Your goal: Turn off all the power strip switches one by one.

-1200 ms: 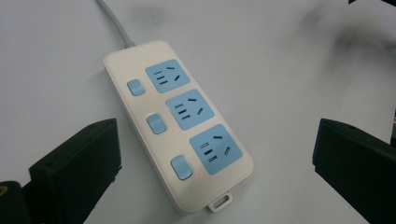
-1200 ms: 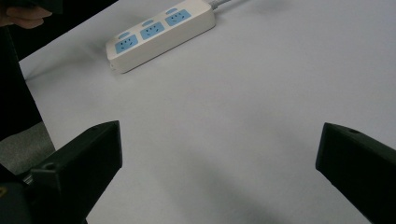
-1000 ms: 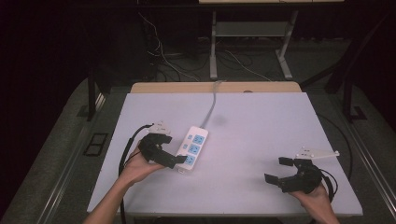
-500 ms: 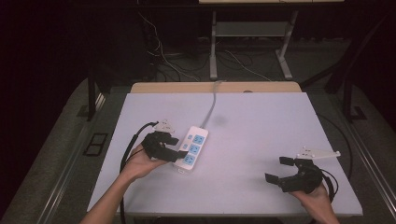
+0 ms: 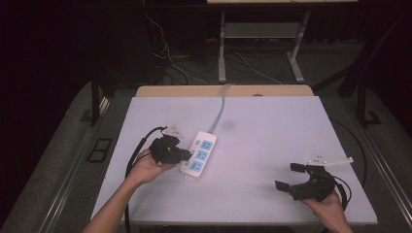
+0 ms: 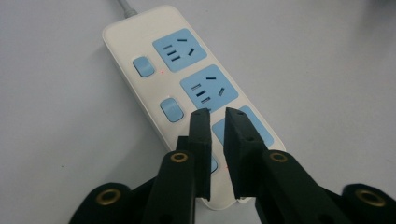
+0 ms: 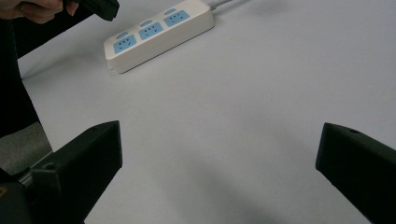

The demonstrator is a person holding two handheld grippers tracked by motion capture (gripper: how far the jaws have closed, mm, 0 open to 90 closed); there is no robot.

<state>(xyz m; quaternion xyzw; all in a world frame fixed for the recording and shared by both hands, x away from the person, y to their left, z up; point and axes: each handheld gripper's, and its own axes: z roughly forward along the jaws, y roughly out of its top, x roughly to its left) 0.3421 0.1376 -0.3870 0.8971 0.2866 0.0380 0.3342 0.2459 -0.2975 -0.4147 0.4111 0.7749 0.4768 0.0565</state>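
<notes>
A white power strip with blue sockets and blue switches lies on the table left of the middle, also seen in the left gripper view and the right gripper view. My left gripper points at its near end. Its jaws have just been closing and now stand almost together with a narrow slit and nothing between them, over the nearest socket. Whether they touch the strip I cannot tell. My right gripper rests open at the front right, its jaws wide apart over bare table.
The strip's grey cable runs to the far edge of the white table and drops off it. Beyond the table are loose floor cables and a metal frame's legs. The left hand and gripper show at the right gripper view's top left.
The left gripper's jaws went from wide apart to nearly together, and its tips shifted slightly onto the strip's near end. The right gripper has not moved.
</notes>
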